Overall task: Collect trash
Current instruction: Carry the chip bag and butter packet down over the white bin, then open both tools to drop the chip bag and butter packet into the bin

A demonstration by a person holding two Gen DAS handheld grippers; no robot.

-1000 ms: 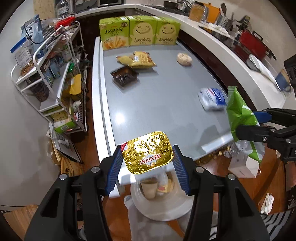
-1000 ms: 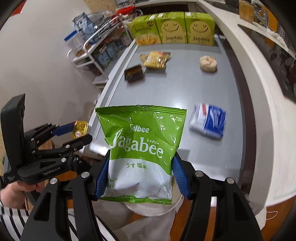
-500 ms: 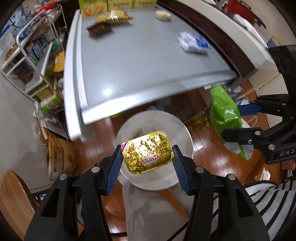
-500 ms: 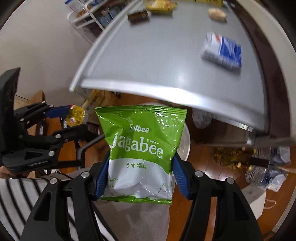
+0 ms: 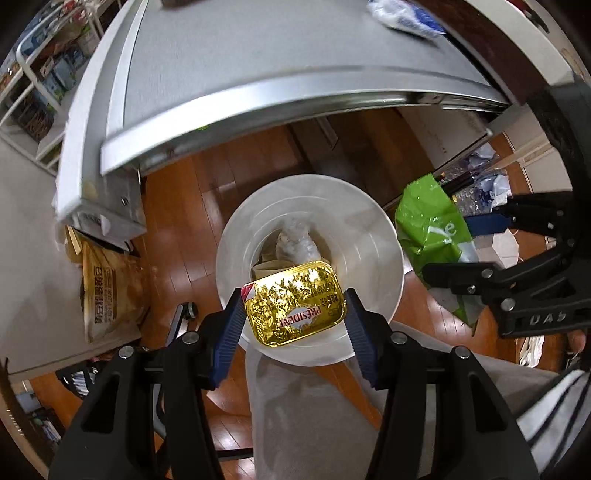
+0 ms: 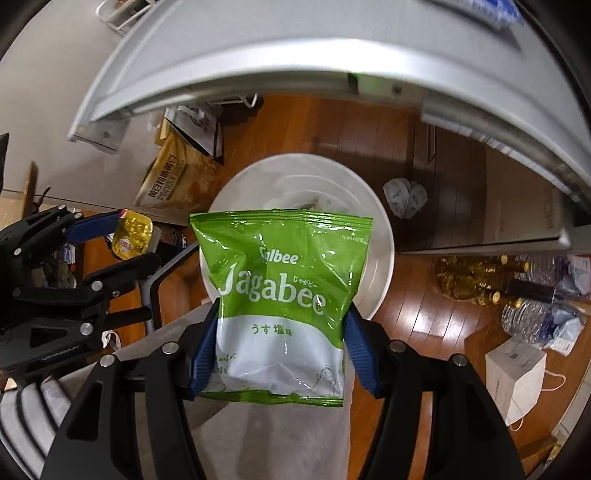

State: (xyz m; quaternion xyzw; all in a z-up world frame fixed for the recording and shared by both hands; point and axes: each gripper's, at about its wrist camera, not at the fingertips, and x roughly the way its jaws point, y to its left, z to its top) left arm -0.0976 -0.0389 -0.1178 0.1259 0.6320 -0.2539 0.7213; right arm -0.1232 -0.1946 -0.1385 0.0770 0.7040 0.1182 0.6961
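Note:
My left gripper (image 5: 293, 314) is shut on a gold foil butter tub (image 5: 293, 308) marked PRESIDENT and holds it over the open mouth of a white round bin (image 5: 373, 236) on the floor. My right gripper (image 6: 280, 332) is shut on a green Jagabee snack bag (image 6: 280, 291) and holds it above the same bin (image 6: 376, 218). The bag also shows in the left wrist view (image 5: 432, 229), right of the bin. The left gripper with the tub shows in the right wrist view (image 6: 133, 236), left of the bin. Trash lies inside the bin.
The grey table's edge (image 5: 258, 92) curves above the bin, with a blue-white packet (image 5: 402, 14) on it. A brown paper bag (image 5: 110, 291) leans by the table leg. Bottles (image 6: 476, 280), a white box (image 6: 517, 380) and crumpled paper (image 6: 404, 197) lie on the wooden floor.
Both grippers have moved back from the table and tilted down over the bin, each still holding its item. The bin now fills the middle of both views.

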